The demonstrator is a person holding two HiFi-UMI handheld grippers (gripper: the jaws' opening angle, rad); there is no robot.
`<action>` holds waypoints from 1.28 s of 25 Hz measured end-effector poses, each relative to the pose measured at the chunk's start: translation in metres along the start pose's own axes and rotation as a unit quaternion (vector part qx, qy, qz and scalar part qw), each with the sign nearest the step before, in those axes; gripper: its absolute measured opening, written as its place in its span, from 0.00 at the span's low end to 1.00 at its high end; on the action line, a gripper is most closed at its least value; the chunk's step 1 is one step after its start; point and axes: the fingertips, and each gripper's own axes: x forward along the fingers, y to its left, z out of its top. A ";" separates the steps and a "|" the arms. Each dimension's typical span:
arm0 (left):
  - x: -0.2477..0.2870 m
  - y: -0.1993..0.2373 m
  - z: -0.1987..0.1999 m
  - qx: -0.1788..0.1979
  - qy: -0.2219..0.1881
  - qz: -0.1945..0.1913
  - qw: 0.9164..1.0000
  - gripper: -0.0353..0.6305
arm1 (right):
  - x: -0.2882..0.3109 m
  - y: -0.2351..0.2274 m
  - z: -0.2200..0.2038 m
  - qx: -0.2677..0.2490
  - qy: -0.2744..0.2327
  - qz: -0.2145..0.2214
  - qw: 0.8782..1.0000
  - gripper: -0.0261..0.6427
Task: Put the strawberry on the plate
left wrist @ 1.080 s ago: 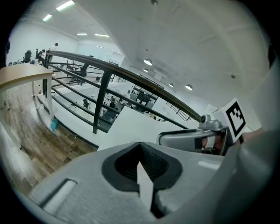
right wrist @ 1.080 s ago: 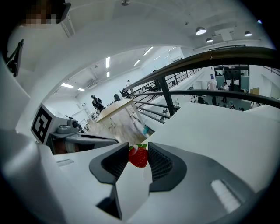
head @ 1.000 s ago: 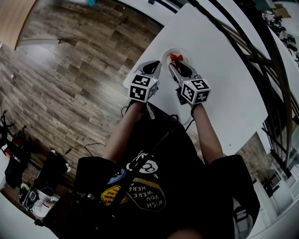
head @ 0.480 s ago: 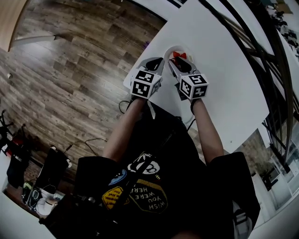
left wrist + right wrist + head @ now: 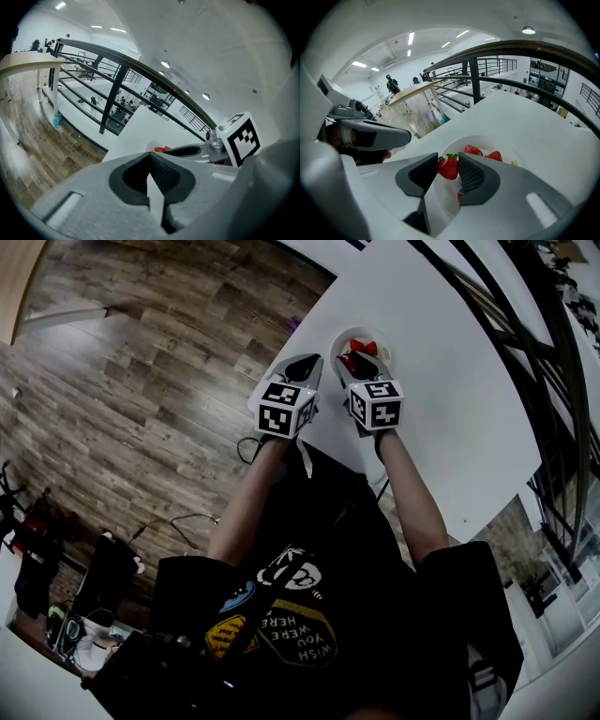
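While your right gripper [image 5: 449, 165] is closed on the strawberry [image 5: 448, 169], pinching its two sides just under the green leaves, the fruit hangs over the white plate [image 5: 480, 138]. Two other strawberries [image 5: 474, 150] lie on that plate. I cannot tell if the held one touches the plate or is a little above it.

Your left gripper [image 5: 150, 161] has its jaws together with nothing between them. It waits just beside the right one, near the edge of the white table [image 5: 450, 381].

I judge the strawberry to be light, soft and easy to bruise, with a skin that may slip a little. The broad part near the leaves, where you hold it, looks like the good place, because the pointed end would slide out. Only a gentle pressure should be needed. To set it down low before opening should stop it from rolling against the others.
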 end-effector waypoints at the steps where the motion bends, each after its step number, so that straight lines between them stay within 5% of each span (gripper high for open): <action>1: -0.001 0.003 0.000 0.001 0.000 0.002 1.000 0.06 | 0.002 0.000 0.000 -0.002 0.002 -0.003 1.000 0.25; 13: -0.002 0.001 -0.003 -0.011 -0.007 0.003 1.000 0.06 | 0.016 -0.002 -0.009 -0.050 0.028 -0.053 0.997 0.25; 32: -0.016 -0.020 -0.004 0.001 -0.023 0.007 1.000 0.06 | -0.030 -0.011 0.014 -0.029 -0.056 -0.062 0.996 0.25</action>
